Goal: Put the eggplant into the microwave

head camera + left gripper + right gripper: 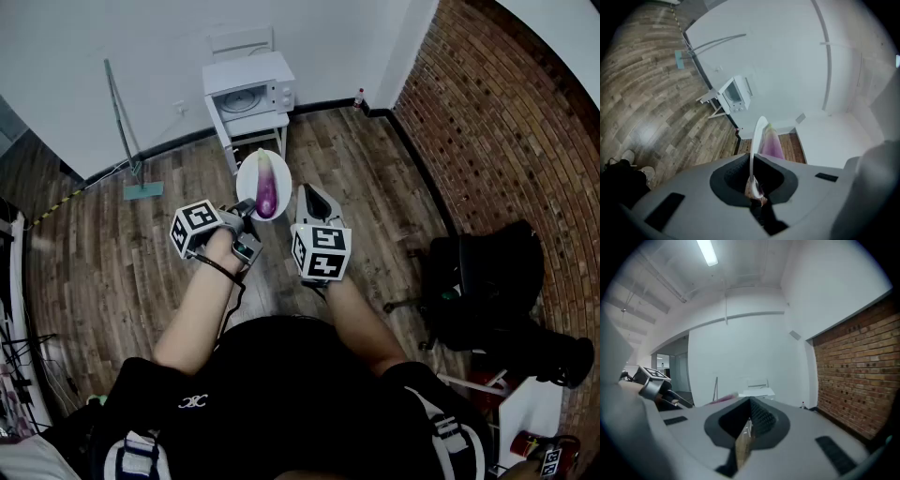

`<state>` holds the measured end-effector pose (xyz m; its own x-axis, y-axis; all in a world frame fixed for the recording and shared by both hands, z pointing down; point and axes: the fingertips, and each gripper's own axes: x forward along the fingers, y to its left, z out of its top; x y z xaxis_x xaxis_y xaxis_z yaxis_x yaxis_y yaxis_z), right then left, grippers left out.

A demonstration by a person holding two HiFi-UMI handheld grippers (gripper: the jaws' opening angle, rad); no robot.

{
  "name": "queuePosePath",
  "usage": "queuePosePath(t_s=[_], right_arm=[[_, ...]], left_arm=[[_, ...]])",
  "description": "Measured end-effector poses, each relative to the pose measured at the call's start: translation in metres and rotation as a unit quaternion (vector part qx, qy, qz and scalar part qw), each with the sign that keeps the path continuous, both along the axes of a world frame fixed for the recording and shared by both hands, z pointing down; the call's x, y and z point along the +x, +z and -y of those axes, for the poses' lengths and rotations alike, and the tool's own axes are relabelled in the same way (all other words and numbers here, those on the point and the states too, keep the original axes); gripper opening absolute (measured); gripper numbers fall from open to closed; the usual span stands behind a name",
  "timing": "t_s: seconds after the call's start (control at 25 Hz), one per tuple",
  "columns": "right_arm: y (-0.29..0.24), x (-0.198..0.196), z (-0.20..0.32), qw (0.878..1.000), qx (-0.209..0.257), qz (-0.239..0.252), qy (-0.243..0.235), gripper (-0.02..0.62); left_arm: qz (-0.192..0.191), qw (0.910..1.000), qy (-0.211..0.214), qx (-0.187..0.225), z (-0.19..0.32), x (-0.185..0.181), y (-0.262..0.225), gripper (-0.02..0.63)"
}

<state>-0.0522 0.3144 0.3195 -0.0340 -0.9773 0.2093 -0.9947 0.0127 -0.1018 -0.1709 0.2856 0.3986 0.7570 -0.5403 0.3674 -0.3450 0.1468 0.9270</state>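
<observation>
Purple along its near half and pale at its far end, the eggplant (267, 192) lies lengthwise on a white plate (249, 171) that is held in the air above the wooden floor (112, 262). The left gripper (247, 208) is clamped on the near-left rim of the plate. In the left gripper view the plate (758, 133) runs edge-on straight out from between the jaws, pinched there, with the eggplant (771, 143) lying against its right face.

The right gripper (310, 194) hangs just right of the plate. Whether it touches the rim cannot be told. In the right gripper view the jaws of the right gripper (751, 401) are drawn together, with only a thin slit between them and nothing in it.

Far ahead, well apart from the plate, a white microwave (248, 89) sits on a small white table (255, 127) against the white wall, its door flush with its front. A mop (120, 122) leans on that wall to the left. A brick wall (506, 122) runs along the right side, and a black chair (487, 281) stands near it.
</observation>
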Motion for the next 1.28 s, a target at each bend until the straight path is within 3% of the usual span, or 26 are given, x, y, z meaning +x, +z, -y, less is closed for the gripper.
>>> queuePosePath(t_s=[0.32, 0.8, 1.28], right_arm=[[0.003, 0.009, 0.016, 1.000, 0.013, 0.004, -0.002, 0.012], [0.025, 0.034, 0.037, 1.000, -0.011, -0.008, -0.010, 0.012], [0.035, 0.086, 0.151, 1.000, -0.010, -0.018, -0.009, 0.012]], left_arm=[[0.001, 1.0000, -0.003, -0.002, 0.018, 0.007, 0.010, 0.017], [-0.007, 0.9999, -0.001, -0.014, 0.041, 0.038, 0.028, 0.017], [-0.007, 0.9999, 0.009, -0.011, 0.161, 0.089, 0.043, 0.017]])
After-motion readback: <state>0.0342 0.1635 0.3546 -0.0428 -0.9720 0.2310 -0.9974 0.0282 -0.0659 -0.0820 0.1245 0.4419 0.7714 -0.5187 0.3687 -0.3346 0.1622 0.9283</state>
